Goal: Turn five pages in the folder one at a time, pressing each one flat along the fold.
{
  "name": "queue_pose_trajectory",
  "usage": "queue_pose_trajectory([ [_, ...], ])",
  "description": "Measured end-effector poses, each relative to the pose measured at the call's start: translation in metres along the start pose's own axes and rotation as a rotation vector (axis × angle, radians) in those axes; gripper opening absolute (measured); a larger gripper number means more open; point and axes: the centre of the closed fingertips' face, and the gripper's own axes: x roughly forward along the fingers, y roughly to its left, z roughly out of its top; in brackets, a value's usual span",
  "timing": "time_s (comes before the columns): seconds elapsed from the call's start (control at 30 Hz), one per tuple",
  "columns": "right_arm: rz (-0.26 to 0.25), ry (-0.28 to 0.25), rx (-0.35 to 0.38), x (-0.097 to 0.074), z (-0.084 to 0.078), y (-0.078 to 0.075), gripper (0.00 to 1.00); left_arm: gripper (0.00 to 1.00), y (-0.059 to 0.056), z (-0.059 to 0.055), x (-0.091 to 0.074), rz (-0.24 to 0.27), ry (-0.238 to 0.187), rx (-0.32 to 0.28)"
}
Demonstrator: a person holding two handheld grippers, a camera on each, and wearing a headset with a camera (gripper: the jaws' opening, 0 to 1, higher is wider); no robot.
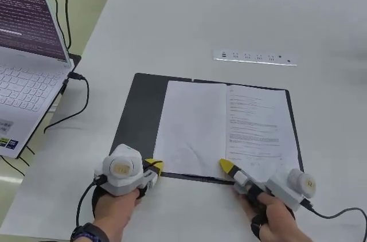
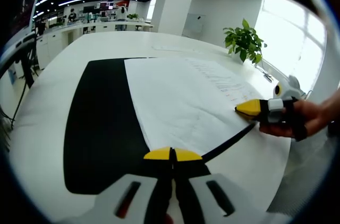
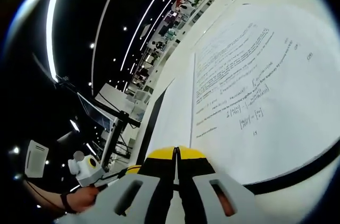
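1. Folder [image 1: 140, 116], black, lies open and flat on the white table [image 1: 172, 24], near its front edge.
2. A blank page [image 1: 192, 127] is on the left of the fold and a printed page [image 1: 258, 127] on the right. Bare black cover shows left of the blank page.
3. Left gripper [image 2: 172, 154]: yellow tips pressed together with nothing between them, at the folder's near left edge by the blank page's near corner.
4. Right gripper [image 3: 176, 153]: tips also closed and empty, at the near edge of the printed page just right of the fold. It possibly touches the paper, but that's hard to tell.
5. The grippers are apart, each held in one hand.
6. An open laptop [image 1: 23, 53] sits at the far left with a cable [image 1: 74, 110] plugged in.
7. A power strip [image 1: 255, 57] lies beyond the folder.
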Motion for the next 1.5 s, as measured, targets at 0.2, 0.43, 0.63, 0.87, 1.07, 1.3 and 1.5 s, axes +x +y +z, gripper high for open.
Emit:
queue_pose_trajectory([
  [0.2,-0.003,-0.007,0.01,-0.004,-0.003,0.001,0.0,0.0,0.0,0.0,0.0,-0.001,-0.003,-0.003],
  [0.43,-0.007,-0.004,0.013,-0.004,-0.004,0.001,0.0,0.0,0.0,0.0,-0.001,0.002,-0.006,-0.008],
  [0.63,-0.006,0.001,0.015,-0.005,-0.005,0.001,0.0,0.0,-0.001,0.0,-0.001,-0.008,0.0,-0.008],
  [0.87,-0.01,0.009,0.042,-0.007,-0.006,0.001,0.0,0.0,0.0,0.0,-0.001,0.009,-0.003,-0.052],
  [1.07,-0.019,0.03,0.049,-0.007,-0.007,0.0,0.0,0.0,-0.001,0.001,0.0,0.023,0.01,-0.039],
  [1.3,-0.032,0.057,0.083,-0.009,-0.006,0.0,0.0,0.0,0.001,0.001,0.001,0.038,0.028,-0.093],
  [1.5,-0.021,0.046,0.067,-0.012,0.008,0.005,0.01,0.0,-0.001,0.003,0.002,0.022,0.081,-0.102],
])
